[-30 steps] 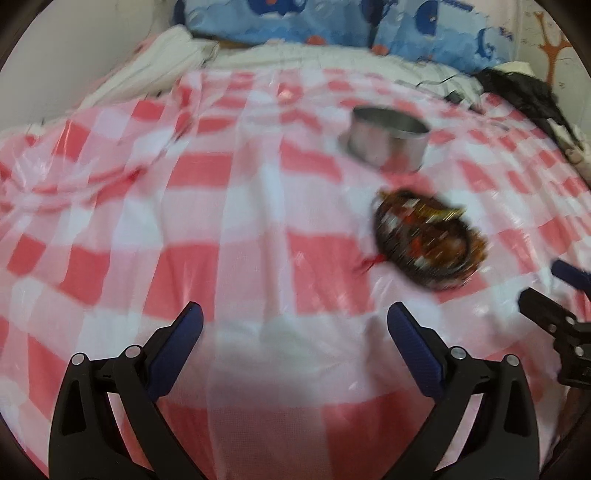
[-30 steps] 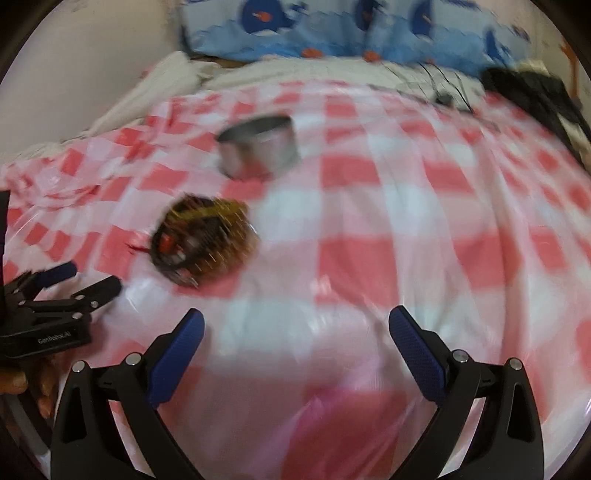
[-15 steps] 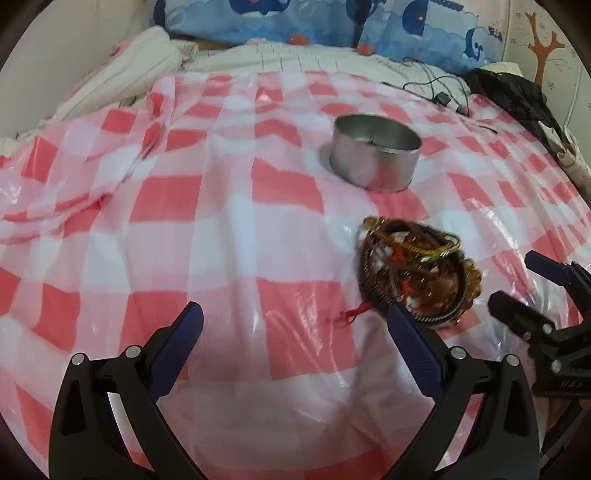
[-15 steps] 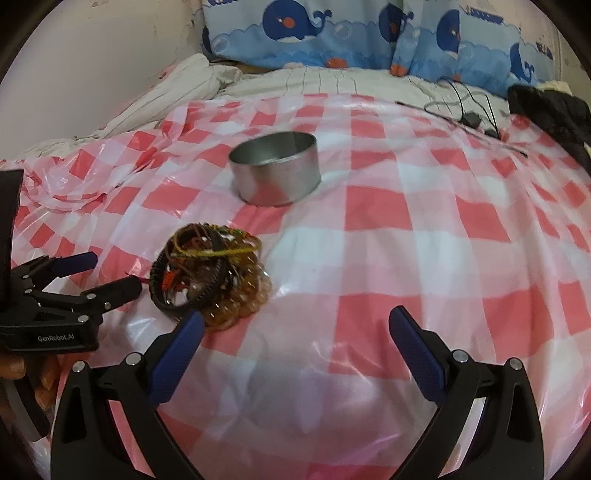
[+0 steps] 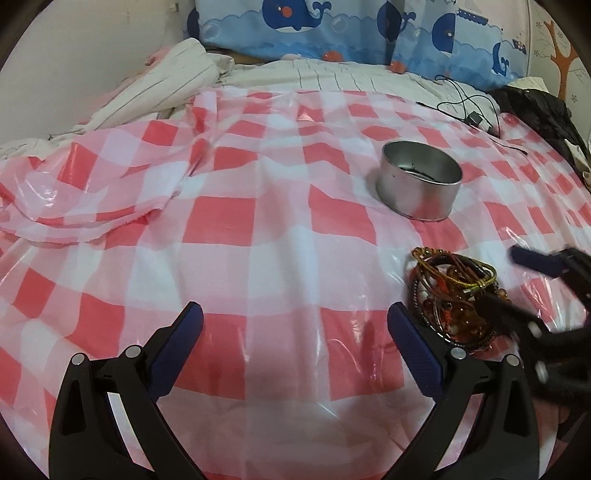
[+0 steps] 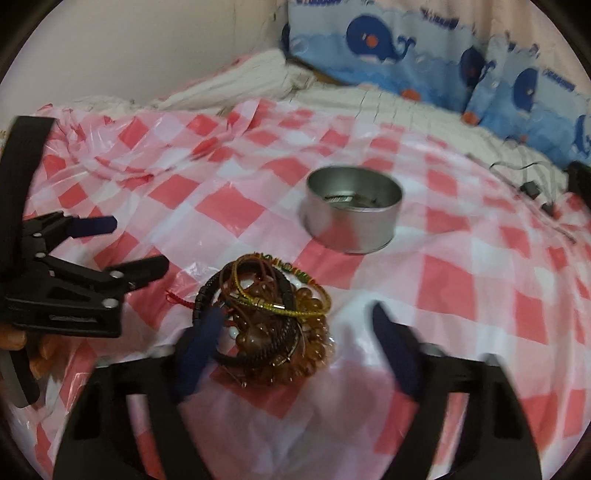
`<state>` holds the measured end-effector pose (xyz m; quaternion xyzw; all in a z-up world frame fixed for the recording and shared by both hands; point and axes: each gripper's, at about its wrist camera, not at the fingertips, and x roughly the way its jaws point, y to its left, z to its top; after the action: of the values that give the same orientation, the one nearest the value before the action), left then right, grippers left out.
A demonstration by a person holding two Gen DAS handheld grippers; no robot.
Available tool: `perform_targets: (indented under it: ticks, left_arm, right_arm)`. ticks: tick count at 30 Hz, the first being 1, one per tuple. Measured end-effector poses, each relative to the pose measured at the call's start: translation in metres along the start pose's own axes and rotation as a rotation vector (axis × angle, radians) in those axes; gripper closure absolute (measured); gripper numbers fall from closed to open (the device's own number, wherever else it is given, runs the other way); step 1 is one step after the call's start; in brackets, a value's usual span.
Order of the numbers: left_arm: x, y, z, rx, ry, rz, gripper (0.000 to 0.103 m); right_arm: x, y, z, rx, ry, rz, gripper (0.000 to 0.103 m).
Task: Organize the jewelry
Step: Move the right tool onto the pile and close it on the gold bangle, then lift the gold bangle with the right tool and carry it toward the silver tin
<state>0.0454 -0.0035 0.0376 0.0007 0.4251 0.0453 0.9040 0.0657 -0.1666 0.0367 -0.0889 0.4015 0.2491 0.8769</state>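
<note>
A tangled pile of bracelets [image 6: 266, 317], amber beads, dark cords and a gold bangle, lies on the red-and-white checked plastic sheet [image 6: 461, 280]; it also shows in the left wrist view [image 5: 454, 295]. A round metal tin [image 6: 352, 210] stands upright beyond it, seen too in the left wrist view [image 5: 421, 184]. My right gripper [image 6: 299, 332] is open, its fingers straddling the near side of the pile. My left gripper [image 5: 295, 325] is open and empty over bare sheet, left of the pile; it appears in the right wrist view [image 6: 110, 247].
Whale-print pillows [image 5: 351, 29] and a white striped blanket [image 5: 166, 81] lie at the back. A black cable with a plug [image 5: 472, 110] and dark clothing [image 5: 535, 110] lie at the back right. The sheet is wrinkled at the left [image 5: 74, 199].
My right gripper has moved left and forward onto the bracelet pile, now straddling it. My left gripper has shifted left, so the pile sits farther right in its view.
</note>
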Motion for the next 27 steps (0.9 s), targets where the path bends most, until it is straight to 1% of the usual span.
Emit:
perform_targets:
  ticks: [2,4,5,6,7,9,10,13,16,20,21,22,27]
  left_arm:
    - [0.0,0.001,0.001,-0.002,-0.001,0.0,0.007]
    - [0.0,0.0,0.001,-0.002,-0.001,-0.002,0.007]
    - [0.0,0.0,0.001,-0.001,-0.002,-0.002,0.007]
    - [0.0,0.0,0.002,-0.001,-0.002,-0.004,0.007]
    - [0.0,0.0,0.001,0.0,-0.001,-0.005,0.007]
    - [0.001,-0.001,0.001,0.002,-0.001,-0.008,0.007]
    - [0.001,-0.002,0.001,0.005,0.0,-0.01,0.007]
    - [0.001,-0.005,0.001,0.015,0.001,-0.022,0.007]
    - [0.0,-0.01,0.0,0.026,-0.004,-0.043,0.007]
    - [-0.001,-0.015,-0.001,0.049,-0.007,-0.053,0.007]
    - [-0.001,-0.016,-0.002,0.053,-0.007,-0.053,0.007]
    - [-0.001,-0.017,-0.002,0.056,-0.005,-0.053,0.007]
    - [0.0,-0.018,-0.003,0.056,0.001,-0.066,0.007]
  right_arm:
    - [0.007,-0.003,0.002,0.003,0.019,0.025,0.048]
    - [0.008,-0.005,0.003,0.008,0.019,0.05,0.055]
    - [0.008,-0.005,0.003,0.011,0.02,0.054,0.056]
    - [0.009,-0.006,0.002,0.016,0.02,0.053,0.062]
    - [0.009,-0.007,0.002,0.027,0.021,0.051,0.069]
    - [0.008,-0.012,0.002,0.052,0.012,0.071,0.074]
    - [0.007,-0.015,0.002,0.066,0.007,0.077,0.079]
    - [0.005,-0.019,0.003,0.091,-0.005,0.096,0.085]
    - [0.001,-0.018,0.005,0.089,-0.022,0.1,0.089]
    - [0.001,-0.013,0.006,0.071,-0.016,0.117,0.09]
    - [0.002,-0.012,0.006,0.067,-0.014,0.112,0.085]
    - [0.004,-0.011,0.005,0.061,-0.012,0.112,0.075]
    - [0.008,-0.01,0.007,0.065,-0.018,0.116,0.072]
